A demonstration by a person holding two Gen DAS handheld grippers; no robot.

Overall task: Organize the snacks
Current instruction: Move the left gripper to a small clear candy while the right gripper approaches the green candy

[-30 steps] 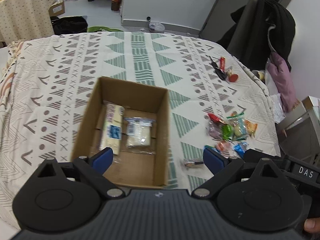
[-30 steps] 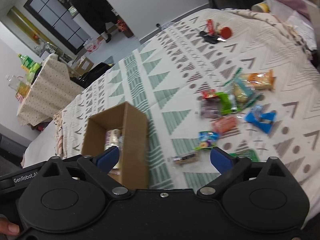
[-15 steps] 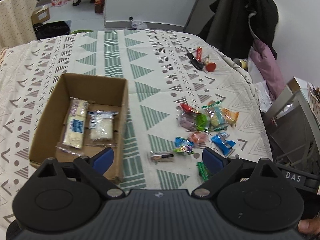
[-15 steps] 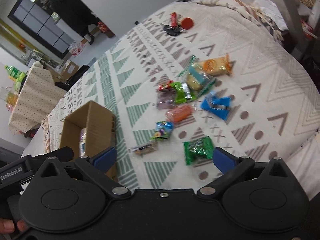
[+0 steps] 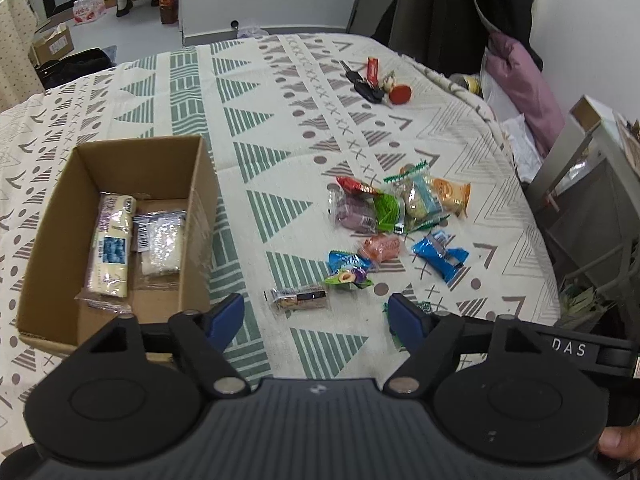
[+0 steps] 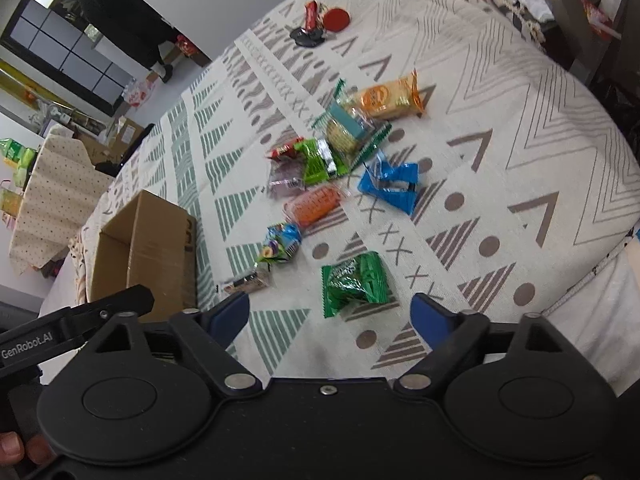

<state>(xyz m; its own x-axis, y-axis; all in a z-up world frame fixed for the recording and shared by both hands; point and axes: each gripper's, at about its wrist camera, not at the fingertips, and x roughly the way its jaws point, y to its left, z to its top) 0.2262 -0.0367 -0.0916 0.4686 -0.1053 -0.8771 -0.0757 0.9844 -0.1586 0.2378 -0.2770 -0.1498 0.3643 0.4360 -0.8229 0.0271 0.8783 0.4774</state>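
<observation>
Snacks lie loose ahead of both claws, and the step in hand looks like picking the next one for the cardboard box.

Left wrist view: the left claw [image 5: 316,316] is spread wide and holds nothing, hovering above the bench [image 5: 256,92] with its patterned cloth. Just ahead, between the fingers, lies a small clear-wrapped bar [image 5: 298,299]. A little further on sits a blue-and-green sweet packet [image 5: 348,271], then a pink packet [image 5: 382,248] and a blue wrapper [image 5: 439,255] off to the right. The cardboard box [image 5: 198,216] stands to the left of the claw, already holding a long white packet [image 5: 111,245] and a clear bag [image 5: 160,242]. To take the bar well, I would bring the claw straight down over it, across its short side, and close gently, since thin wrappers slip and crumple.

Right wrist view: the right claw [image 6: 330,312] is also spread and empty. A green packet [image 6: 354,283] lies just ahead between its fingers, the nearest target. Further out is the main heap, with an orange packet [image 6: 386,98] at its far end, and the box lies off to the left. A set of keys [image 6: 308,36] sits far ahead and is best left alone. Lowering until the fingertips nearly meet the cloth should catch the packet without bunching the fabric.
</observation>
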